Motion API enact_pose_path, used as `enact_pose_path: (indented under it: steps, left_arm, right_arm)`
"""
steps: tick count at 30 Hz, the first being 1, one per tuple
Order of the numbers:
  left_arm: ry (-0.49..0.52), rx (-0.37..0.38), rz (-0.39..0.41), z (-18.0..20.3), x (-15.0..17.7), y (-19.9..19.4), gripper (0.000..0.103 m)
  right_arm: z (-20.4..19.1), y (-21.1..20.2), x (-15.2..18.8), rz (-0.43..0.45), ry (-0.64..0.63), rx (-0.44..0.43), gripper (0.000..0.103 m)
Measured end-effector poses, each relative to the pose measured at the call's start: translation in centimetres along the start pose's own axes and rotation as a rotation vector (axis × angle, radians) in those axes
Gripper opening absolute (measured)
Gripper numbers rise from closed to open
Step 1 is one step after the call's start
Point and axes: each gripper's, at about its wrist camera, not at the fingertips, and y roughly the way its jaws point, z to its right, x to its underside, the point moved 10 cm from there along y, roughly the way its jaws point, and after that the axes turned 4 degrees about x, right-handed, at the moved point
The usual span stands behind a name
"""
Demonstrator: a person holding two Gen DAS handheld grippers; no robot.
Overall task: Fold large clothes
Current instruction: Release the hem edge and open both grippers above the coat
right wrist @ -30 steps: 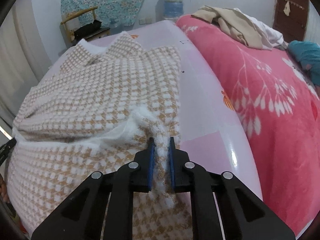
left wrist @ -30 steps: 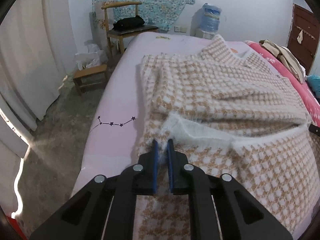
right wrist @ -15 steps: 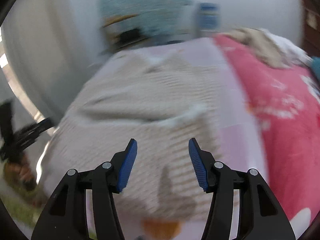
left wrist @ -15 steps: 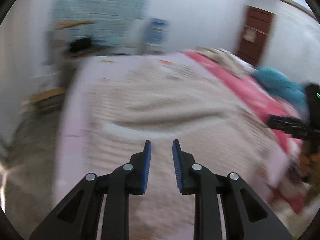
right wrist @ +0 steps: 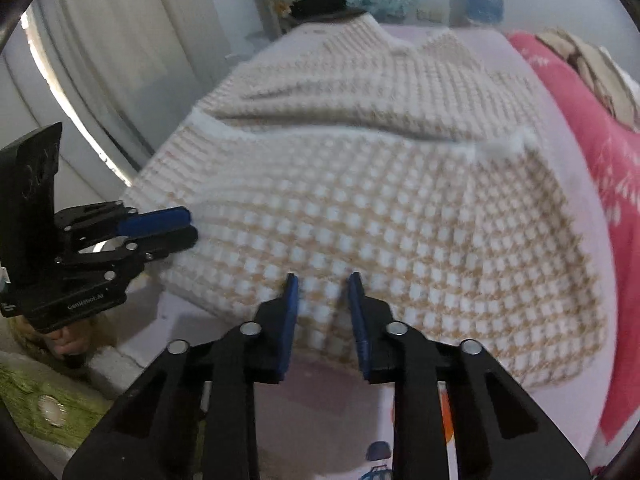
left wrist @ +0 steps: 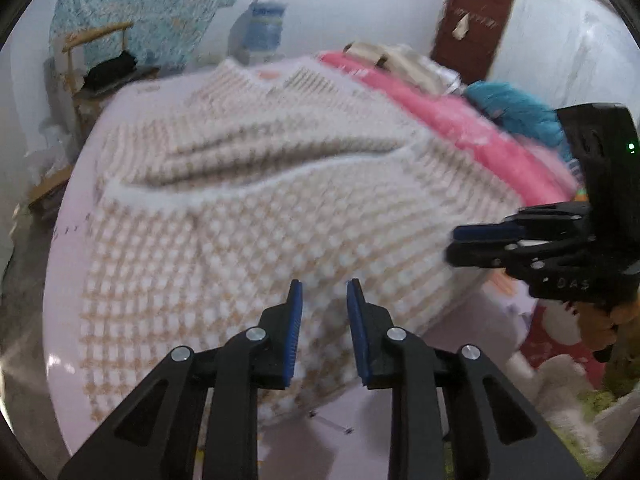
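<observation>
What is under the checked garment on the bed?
The checked garment lies on a pale pink sheet, which shows bare along its near and side edges. Its lower part is folded up over its own upper half. Whatever else lies beneath the fabric is covered and cannot be seen.

Left gripper [left wrist: 323, 292]: showing black angular arms with blue ribbed pads and silver screws.
Right gripper [right wrist: 322, 285]: wearing the same black frame, blue pads and round silver screws.
Right gripper body: carrying a glowing green light [left wrist: 631, 146].
Left gripper body: bearing faint pale lettering [right wrist: 85, 301].
</observation>
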Motion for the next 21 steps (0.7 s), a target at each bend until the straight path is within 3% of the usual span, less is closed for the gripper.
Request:
enact_pose_path:
  steps: [2, 4, 7, 10, 13, 17, 21]
  left_arm:
    - [0.012, 0.038, 0.025, 0.7, -1.1, 0.1, 0.023]
    - [0.031, 0.027, 0.017, 1.0, -1.7, 1.2, 0.023]
    - [0.01, -0.02, -0.061, -0.4, -0.3, 4.3, 0.024]
    - [-0.004, -0.016, -0.044, -0.6, -0.7, 3.7, 0.023]
    - [0.023, -0.013, 0.018, -0.3, -1.9, 2.2, 0.023]
    - [0.009, -0.072, -0.03, -1.8, -1.3, 4.8, 0.024]
    - [-0.02, -0.068, -0.004, -2.3, -1.3, 2.9, 0.024]
  right_arm:
    - [-0.8, -0.4, -1.5, 0.05, -0.024, -0.002, 0.019]
    - [-1.3, 0.7, -2.4, 0.061, -0.049, 0.016, 0.019]
    - [-0.9, 4.3, -1.2, 0.003, -0.071, 0.043, 0.016]
    - [-1.3, 3.7, -1.5, -0.001, -0.089, 0.065, 0.016]
    - [-1.5, 2.7, -3.1, 0.056, -0.093, 0.083, 0.014]
    - [-0.4, 6.3, -3.0, 0.022, -0.063, 0.096, 0.012]
    - [-0.7, 4.5, -3.3, 0.028, -0.06, 0.1, 0.012]
